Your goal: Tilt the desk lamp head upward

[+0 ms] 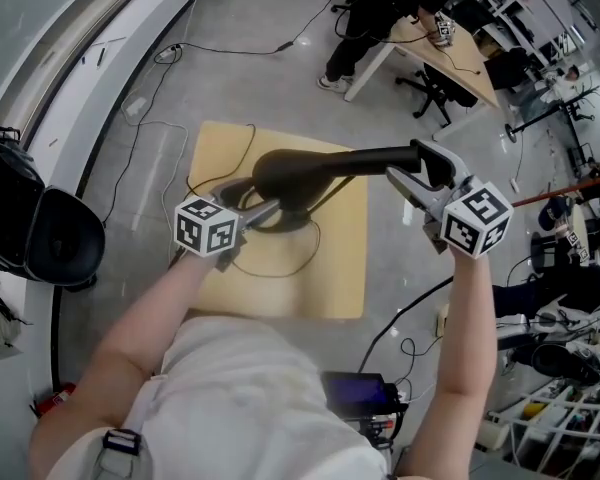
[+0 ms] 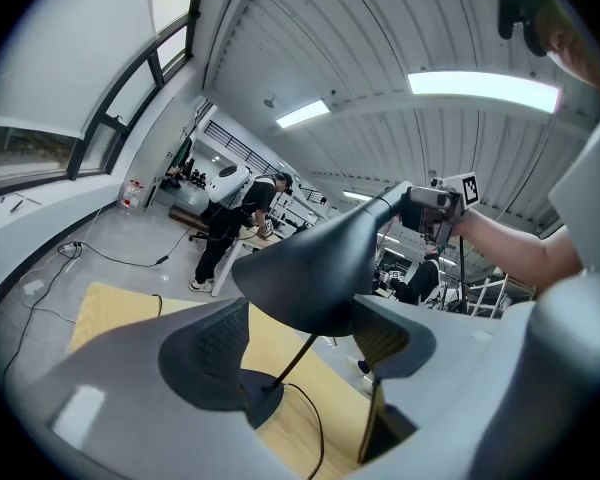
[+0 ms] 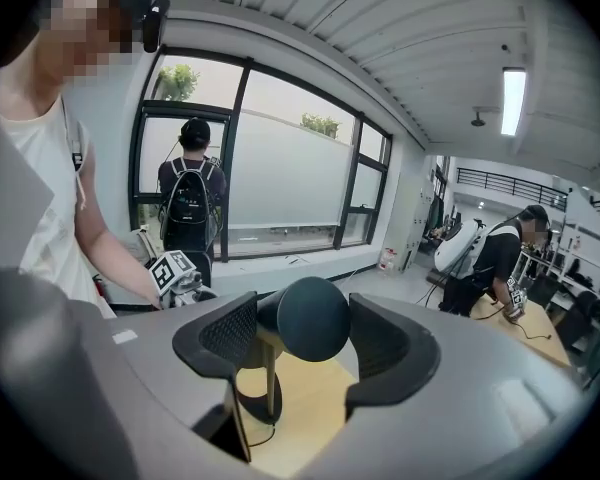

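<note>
desk lamp (image 1: 298, 170) stands on the wooden table (image 1: 342, 273), its shade hanging over the base. right gripper (image 1: 416, 166) clasps the rounded right end of the lamp. left gripper (image 1: 268, 210) gapes unclenched beneath the shade.

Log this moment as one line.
black desk lamp | left claw open at shade | right claw shut on rear arm end

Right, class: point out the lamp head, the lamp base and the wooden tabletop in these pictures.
lamp head (image 2: 310, 278), left gripper view, on its flared dark shade.
lamp base (image 2: 258, 396), left gripper view, on the round disc's top.
wooden tabletop (image 1: 340, 278), head view, on a bare patch near its right edge.
</note>
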